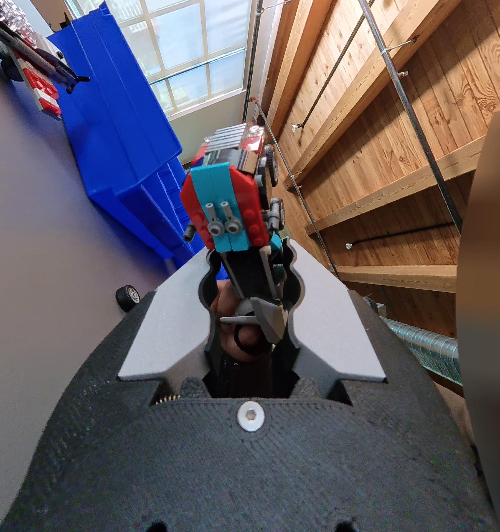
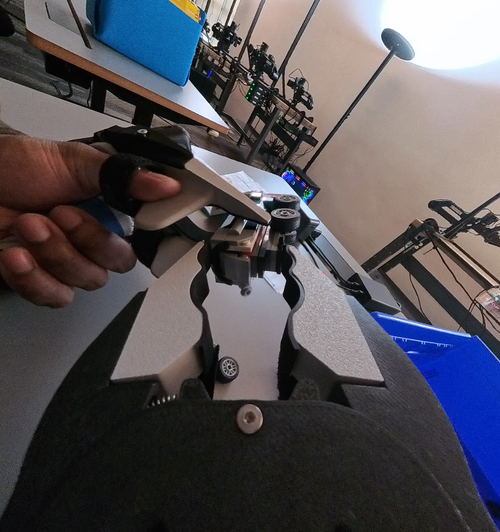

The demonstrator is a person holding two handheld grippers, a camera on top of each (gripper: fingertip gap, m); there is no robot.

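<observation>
Black printed housing with a silver bolt fills the near edge of both wrist views, and grey fingers reach forward from it. Between the left tool fingers sits the brick-built toy car, its black strip running down the slot and its red and teal block with two grey pegs standing beyond the tips. Both fingers appear to close on it, lifting it clear of the counter. Behind the slot a hand with a black strap shows.

Seen from the right wrist, the right tool grips the grey end of the same car at its fingertips, the jaws about the model's width apart. The left tool comes in from the left of that view, held by a hand, and its upper finger lies on the car's top beside two black wheels.

One loose wheel lies on the counter under the right tool. Blue bins stand farther off, with another brick model near them. Beyond are wooden shelves, a window, and a second table carrying a blue box.
</observation>
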